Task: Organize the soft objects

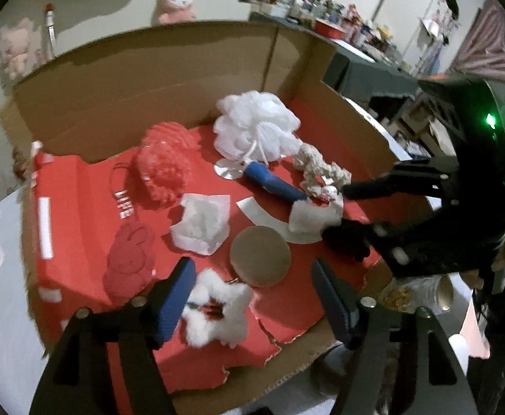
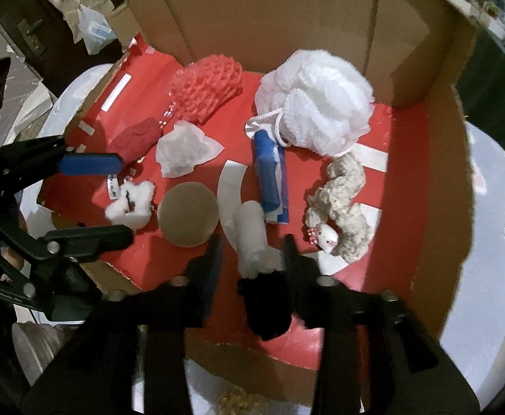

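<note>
Left wrist view: one fluffy white scrunchie (image 1: pixel 217 306) lies on the red liner of one cardboard box (image 1: pixel 155 86), between the spread fingers of the left tool (image 1: pixel 252 302) and just beside its blue-padded finger (image 1: pixel 176 306); the pads do not press on it. From the right wrist view one white roll (image 2: pixel 252 238) with one black soft piece (image 2: pixel 268 307) at its near end lies between the fingers of the right tool (image 2: pixel 252 263), whose jaws stand apart without clamping; whether a finger brushes it I cannot tell.

Further out on the liner, counted: one round tan pad (image 2: pixel 187 213), one crumpled white tissue bundle (image 2: pixel 185 152), one dark red cloth (image 2: pixel 136 140), one coral knitted piece (image 2: pixel 205 84), one white mesh bath puff (image 2: pixel 316 98) with a cord, one blue tube (image 2: pixel 269 178), one cream crocheted strip (image 2: pixel 345 204) ending in a small white figure, and one curved white paper strip (image 2: pixel 230 190).

Both tools' bodies are cut off by the lower frame edges. The black piece is too dark to read. The room beyond the box is blurred; one pink plush (image 1: pixel 176 1) sits by the far wall. The box rests on a white worktop (image 2: pixel 487 228)
</note>
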### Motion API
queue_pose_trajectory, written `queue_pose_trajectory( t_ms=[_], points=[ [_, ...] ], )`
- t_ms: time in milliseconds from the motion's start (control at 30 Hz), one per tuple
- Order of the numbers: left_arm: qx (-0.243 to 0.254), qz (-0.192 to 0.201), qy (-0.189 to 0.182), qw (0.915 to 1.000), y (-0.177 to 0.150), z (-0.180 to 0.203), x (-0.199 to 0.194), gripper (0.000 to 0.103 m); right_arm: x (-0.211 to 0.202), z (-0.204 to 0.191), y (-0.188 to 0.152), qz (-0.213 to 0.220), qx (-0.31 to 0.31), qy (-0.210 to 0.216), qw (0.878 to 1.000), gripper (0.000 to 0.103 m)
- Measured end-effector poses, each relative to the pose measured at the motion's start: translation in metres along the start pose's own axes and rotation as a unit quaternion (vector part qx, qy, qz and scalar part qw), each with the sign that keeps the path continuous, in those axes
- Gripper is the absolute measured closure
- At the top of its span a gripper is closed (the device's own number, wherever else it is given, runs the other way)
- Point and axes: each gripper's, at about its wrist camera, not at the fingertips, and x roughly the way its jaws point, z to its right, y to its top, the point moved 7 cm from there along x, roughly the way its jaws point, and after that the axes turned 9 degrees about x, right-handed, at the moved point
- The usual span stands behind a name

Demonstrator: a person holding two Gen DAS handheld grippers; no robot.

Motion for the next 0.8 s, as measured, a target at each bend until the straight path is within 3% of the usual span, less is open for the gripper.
queue_pose_trajectory(
  t_ms=[400,800],
  points=[
    [-0.064,0.056,0.098,0.9915,-0.022,-0.019,-0.036,0.004,-0.037,0.004,-0.017,0.072,0.041,-0.072,0.994,0.028],
    [-0.111,0.048,0.136,0.9833,-0.049,-0.027,-0.027,0.003,-0.029,0.014,-0.037,0.096,0.091,-0.094,0.987,0.028]
  ],
)
